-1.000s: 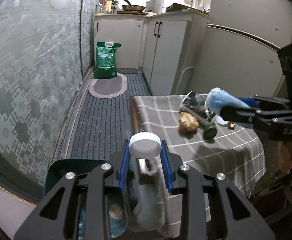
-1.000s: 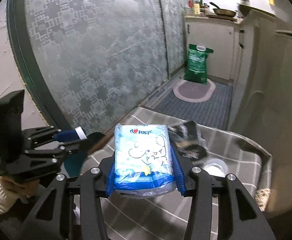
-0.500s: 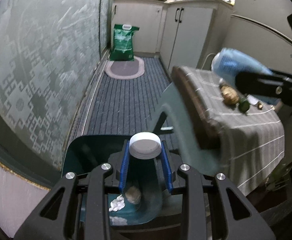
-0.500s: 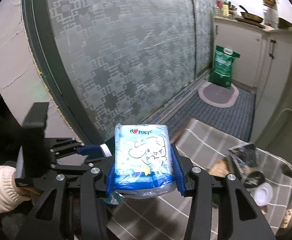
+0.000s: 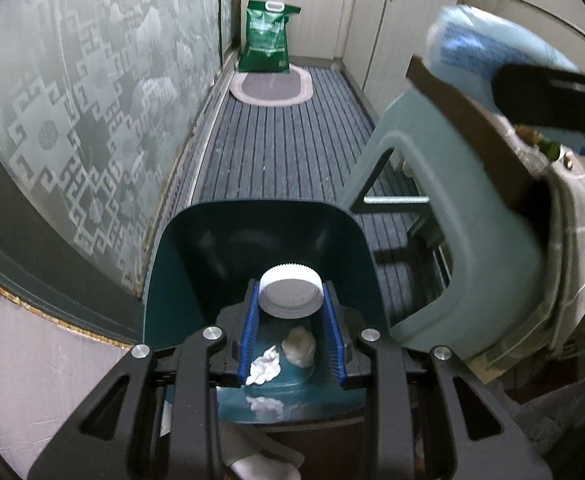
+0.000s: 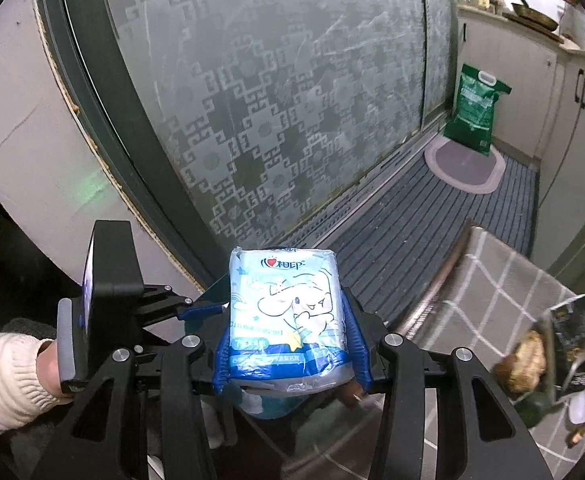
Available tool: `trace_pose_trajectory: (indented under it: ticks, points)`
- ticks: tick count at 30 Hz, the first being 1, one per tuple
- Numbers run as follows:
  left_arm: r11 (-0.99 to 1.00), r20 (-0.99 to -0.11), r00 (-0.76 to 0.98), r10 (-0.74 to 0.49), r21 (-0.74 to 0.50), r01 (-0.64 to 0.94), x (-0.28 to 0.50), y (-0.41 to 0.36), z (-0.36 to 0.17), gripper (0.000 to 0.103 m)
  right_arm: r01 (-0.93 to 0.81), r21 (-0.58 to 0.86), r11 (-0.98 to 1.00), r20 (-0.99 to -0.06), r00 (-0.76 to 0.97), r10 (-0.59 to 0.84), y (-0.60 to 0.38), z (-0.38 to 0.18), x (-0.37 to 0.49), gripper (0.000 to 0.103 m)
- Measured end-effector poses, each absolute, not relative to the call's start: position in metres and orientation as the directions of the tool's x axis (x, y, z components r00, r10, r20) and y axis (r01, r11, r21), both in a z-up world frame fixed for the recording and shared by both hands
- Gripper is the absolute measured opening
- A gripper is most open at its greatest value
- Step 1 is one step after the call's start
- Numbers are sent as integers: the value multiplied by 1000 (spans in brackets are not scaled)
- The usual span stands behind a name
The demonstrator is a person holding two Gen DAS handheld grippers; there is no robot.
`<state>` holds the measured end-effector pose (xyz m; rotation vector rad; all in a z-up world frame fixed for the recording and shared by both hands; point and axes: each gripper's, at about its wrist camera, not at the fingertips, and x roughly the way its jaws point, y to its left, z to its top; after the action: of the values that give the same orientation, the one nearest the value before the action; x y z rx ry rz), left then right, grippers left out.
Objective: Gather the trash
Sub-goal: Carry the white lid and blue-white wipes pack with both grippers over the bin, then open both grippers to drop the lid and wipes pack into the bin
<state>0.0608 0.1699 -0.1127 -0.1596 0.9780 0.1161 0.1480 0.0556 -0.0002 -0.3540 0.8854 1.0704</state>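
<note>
Over the bin (image 5: 180, 264), our left tool (image 5: 291, 322) pinches a light, stiff cap (image 5: 290, 294); our right tool (image 6: 288, 340) squeezes a soft, slippery pack (image 6: 286, 312) midway.

A home kitchen: cabinets (image 5: 388, 20), frying pan (image 6: 534, 14), floor mat (image 5: 271, 89)

A white ribbed cap (image 5: 291, 294) is seen over a dark teal bin (image 5: 180, 264); a blue-and-white cartoon-printed tissue pack (image 6: 288, 312) and grey checked tablecloth (image 6: 504, 280) are shown.

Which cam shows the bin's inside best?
Left wrist: it looks straight down into the teal bin, with crumpled paper on its floor. The right wrist view shows only a sliver of its rim behind the tissue pack.
</note>
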Motion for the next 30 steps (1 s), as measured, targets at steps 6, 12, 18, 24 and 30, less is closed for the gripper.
trace_pose_trajectory:
  ticks: [6, 12, 18, 24, 30]
  points:
    - [985, -871, 491, 20, -66, -157, 59, 172, -133, 32, -867, 168, 469, -796, 161, 584, 74, -12, 146, 47]
    - [986, -887, 461, 8, -69, -151, 56, 178, -145, 33, -854, 172, 492, -823, 150, 548, 91, -26, 144, 47]
    - [984, -887, 462, 11, -73, -163, 50, 188, -146, 34, -837, 168, 520, -842, 152, 517, 105, -39, 145, 47]
    - [983, -864, 503, 15, -78, -165, 38, 194, -129, 32, -828, 177, 532, -861, 131, 491, 119, -58, 145, 47]
    - [984, -848, 530, 21, -75, -159, 30, 197, -116, 22, -821, 175, 543, -882, 114, 457, 132, -79, 143, 47]
